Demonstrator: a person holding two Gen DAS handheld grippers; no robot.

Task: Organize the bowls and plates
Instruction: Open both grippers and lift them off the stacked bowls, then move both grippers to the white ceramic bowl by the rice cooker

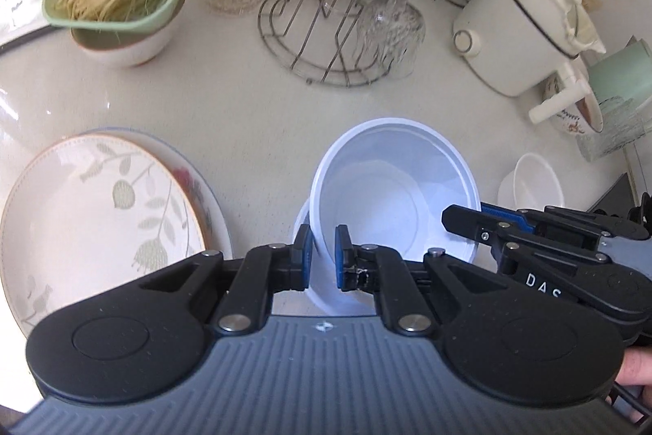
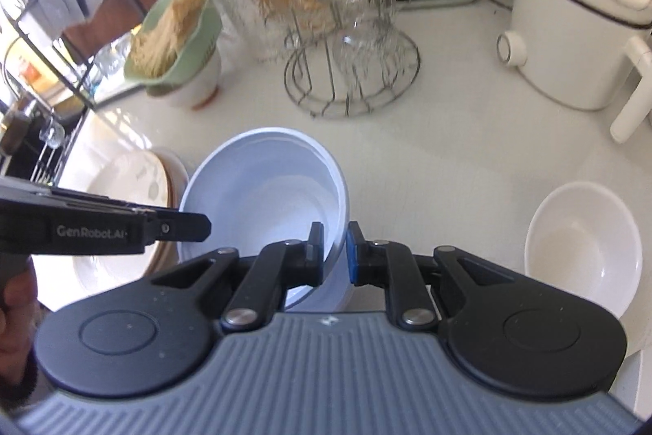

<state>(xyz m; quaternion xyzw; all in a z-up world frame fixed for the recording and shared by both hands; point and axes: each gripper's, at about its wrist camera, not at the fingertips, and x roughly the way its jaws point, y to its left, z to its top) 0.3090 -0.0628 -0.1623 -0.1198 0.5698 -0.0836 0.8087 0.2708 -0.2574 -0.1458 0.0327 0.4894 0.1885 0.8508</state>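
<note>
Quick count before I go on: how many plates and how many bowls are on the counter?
Plates: 2, stacked
Bowls: 3 (large white bowl, small white bowl, brown-rimmed bowl); another may sit under the large one
Total: 5

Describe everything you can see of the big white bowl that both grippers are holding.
The big white bowl is round, deep and plain, smooth and glossy like plastic or glazed ceramic, and empty. It is tilted, its opening facing the cameras. The left gripper is shut on its near rim and the right gripper on its other side. A second white rim shows just beneath it. It is over the pale counter, beside the leaf-patterned plates.
</note>
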